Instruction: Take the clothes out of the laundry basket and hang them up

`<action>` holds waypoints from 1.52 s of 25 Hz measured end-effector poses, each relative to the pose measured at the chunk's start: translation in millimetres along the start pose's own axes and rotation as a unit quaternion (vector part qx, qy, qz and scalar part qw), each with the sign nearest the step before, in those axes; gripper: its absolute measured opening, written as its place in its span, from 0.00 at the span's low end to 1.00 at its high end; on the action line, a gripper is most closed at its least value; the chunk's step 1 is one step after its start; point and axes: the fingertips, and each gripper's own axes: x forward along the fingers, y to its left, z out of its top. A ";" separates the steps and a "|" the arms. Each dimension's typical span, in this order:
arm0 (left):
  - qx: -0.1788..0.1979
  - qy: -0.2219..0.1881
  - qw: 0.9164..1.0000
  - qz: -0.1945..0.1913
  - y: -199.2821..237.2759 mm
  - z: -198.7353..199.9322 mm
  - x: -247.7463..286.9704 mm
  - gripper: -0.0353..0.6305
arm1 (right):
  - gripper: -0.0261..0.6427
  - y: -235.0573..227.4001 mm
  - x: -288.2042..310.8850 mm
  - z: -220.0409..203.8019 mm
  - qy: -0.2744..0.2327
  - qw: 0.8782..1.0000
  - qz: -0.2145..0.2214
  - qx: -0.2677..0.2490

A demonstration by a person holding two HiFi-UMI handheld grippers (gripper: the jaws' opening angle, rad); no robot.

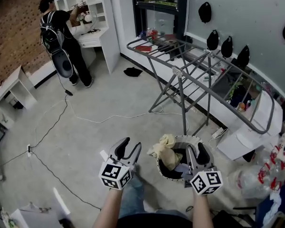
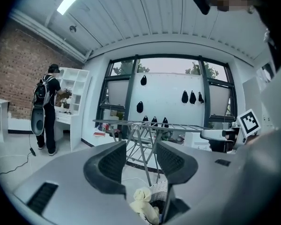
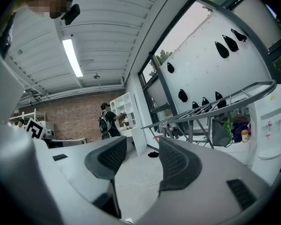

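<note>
Head view, pale yellow clothes (image 1: 166, 149) crumpled in basket (image 1: 193, 137); left tongs (image 1: 131, 145), right tongs (image 1: 196, 149) apart, empty

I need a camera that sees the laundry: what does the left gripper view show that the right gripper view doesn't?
Only the left gripper view: the laundry basket with a cream cloth. Only the right gripper view: a black item on the floor. Both: the drying rack and the person at the white shelves.

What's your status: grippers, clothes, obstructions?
Left hand-held gripper open, empty, beside the laundry basket. Right hand-held gripper open, empty, over its rim. Cream garment draped on the basket's edge, untouched. Nothing blocking; drying rack beyond.
</note>
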 end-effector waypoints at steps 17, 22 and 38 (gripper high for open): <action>0.013 0.013 0.993 -0.116 222.5 52.0 196.4 0.35 | 0.34 3.1 269.7 -1.8 0.006 0.993 -0.118 0.024; 0.009 0.020 0.990 -0.136 245.2 56.5 229.8 0.35 | 0.34 1.6 296.9 1.4 0.007 0.990 -0.136 0.022; 0.006 0.024 0.985 -0.173 246.0 65.1 288.0 0.35 | 0.34 -26.7 322.1 19.2 -0.007 0.985 -0.169 0.017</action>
